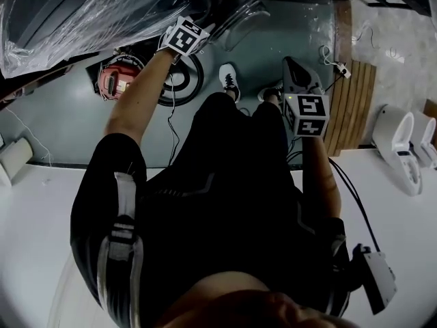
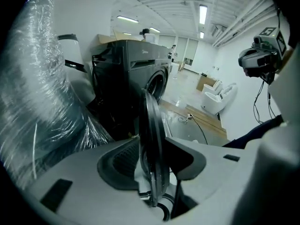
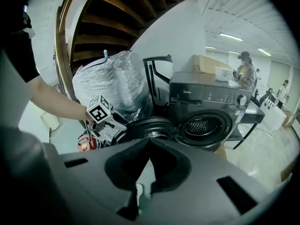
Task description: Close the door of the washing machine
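Grey-green floor (image 1: pixel 61 121), white-ceilinged hall: machine open, left tool at the door rim.

Dark front-loading washing machine (image 3: pixel 211 111) stands beside a plastic-wrapped bundle (image 3: pixel 115 83), with its drum mouth uncovered. Its round door (image 3: pixel 145 128) is swung wide out, low and to the side of the drum, so the task is not yet done. The left gripper (image 2: pixel 152 145) has its jaws spread and straddles the door's rim, which shows edge-on in the left gripper view. Neither pad appears to press on it. Judgement: it is placed there to catch the rim and swing the door toward the drum. The right gripper (image 3: pixel 149 142) is clenched tip to tip on nothing and held back facing the machine, probably spare and clear of the door's arc.
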Demonstrator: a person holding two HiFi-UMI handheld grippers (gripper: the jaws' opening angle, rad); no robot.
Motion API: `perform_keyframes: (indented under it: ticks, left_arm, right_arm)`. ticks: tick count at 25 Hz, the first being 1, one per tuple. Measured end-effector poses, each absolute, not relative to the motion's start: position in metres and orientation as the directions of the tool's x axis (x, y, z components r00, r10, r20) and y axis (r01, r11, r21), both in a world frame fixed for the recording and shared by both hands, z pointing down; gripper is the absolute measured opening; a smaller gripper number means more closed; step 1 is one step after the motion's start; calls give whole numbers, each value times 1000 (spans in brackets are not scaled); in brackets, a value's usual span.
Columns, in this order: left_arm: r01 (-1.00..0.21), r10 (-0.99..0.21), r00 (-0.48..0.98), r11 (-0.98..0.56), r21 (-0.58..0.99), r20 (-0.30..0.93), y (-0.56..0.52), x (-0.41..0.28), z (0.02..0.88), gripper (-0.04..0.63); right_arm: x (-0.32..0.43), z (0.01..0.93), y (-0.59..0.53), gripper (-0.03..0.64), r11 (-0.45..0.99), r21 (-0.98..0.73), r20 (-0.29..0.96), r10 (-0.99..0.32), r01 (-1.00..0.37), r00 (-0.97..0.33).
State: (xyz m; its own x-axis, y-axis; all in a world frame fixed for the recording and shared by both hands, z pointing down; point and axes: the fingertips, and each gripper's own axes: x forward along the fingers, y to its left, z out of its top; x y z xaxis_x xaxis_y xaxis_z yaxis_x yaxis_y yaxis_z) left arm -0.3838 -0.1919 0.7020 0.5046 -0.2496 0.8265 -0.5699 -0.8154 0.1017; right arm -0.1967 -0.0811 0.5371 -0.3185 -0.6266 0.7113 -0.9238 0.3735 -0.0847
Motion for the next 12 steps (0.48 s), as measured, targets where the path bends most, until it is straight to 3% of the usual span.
perform_keyframes:
  ticks: [12]
  left_arm:
    - [-588,-200,508,-791,168,838,-189,-371,716,152]
  right_arm:
    - [-198,556,-67,5,394,-112,727,-593,-912,-346]
